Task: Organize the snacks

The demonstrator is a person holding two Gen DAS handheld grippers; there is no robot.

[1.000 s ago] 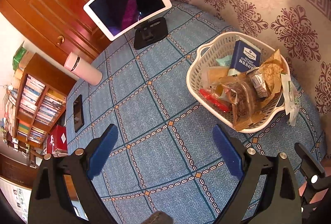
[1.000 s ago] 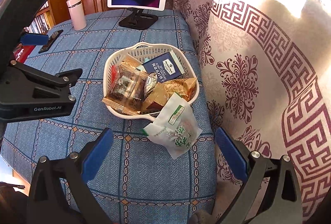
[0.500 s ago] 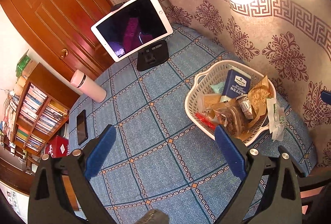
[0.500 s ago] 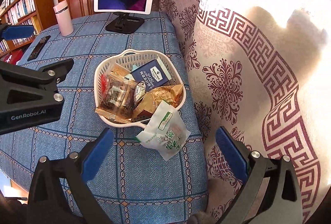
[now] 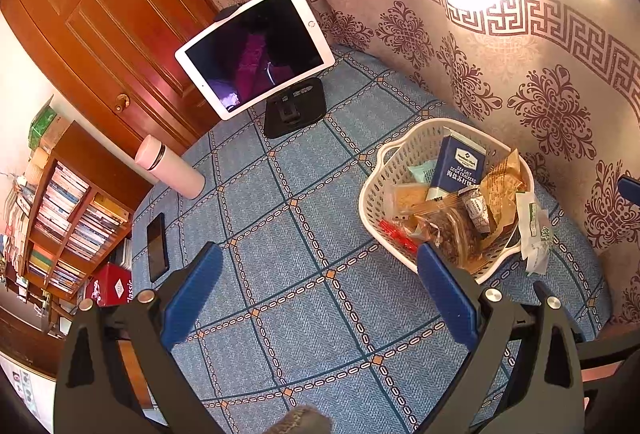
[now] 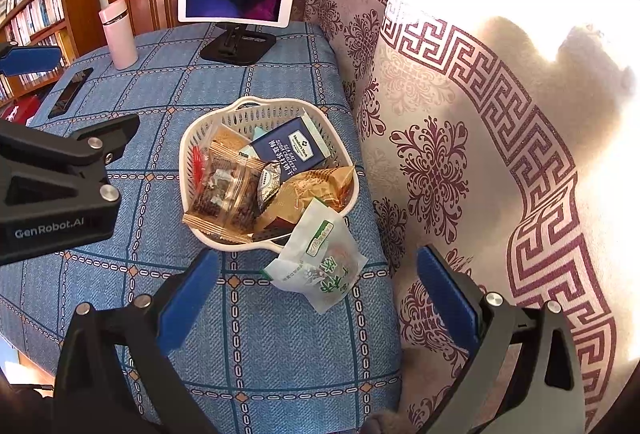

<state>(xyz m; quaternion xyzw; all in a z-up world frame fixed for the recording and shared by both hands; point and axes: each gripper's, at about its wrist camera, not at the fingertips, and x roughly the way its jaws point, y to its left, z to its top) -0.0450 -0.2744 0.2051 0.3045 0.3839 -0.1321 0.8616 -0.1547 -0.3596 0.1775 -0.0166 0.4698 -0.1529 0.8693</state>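
Two grippers hang over the table, and both are wide open with nothing in them. The left gripper [image 5: 318, 292] has just been opening, and only bare blue cloth shows between its fingers. The right gripper [image 6: 318, 294] points down at the green and white snack bag [image 6: 320, 268]. That bag lies on the tablecloth [image 5: 288, 226], with its top corner leaning on the near rim of the white basket [image 6: 188, 169]. It looks like the last snack left out, so I think it goes in next. The basket is already full, with a dark blue cracker box [image 6: 292, 149] at the back and a clear packet of brown snacks [image 6: 224, 193] hanging over the front rim. The basket sits near the table edge by the curtain [image 6: 440, 153], so there is little room on that side. The left side has lots of open cloth for moving. The tablet [image 5: 256, 49] and the pink bottle [image 5: 168, 167] stand well away at the far end.
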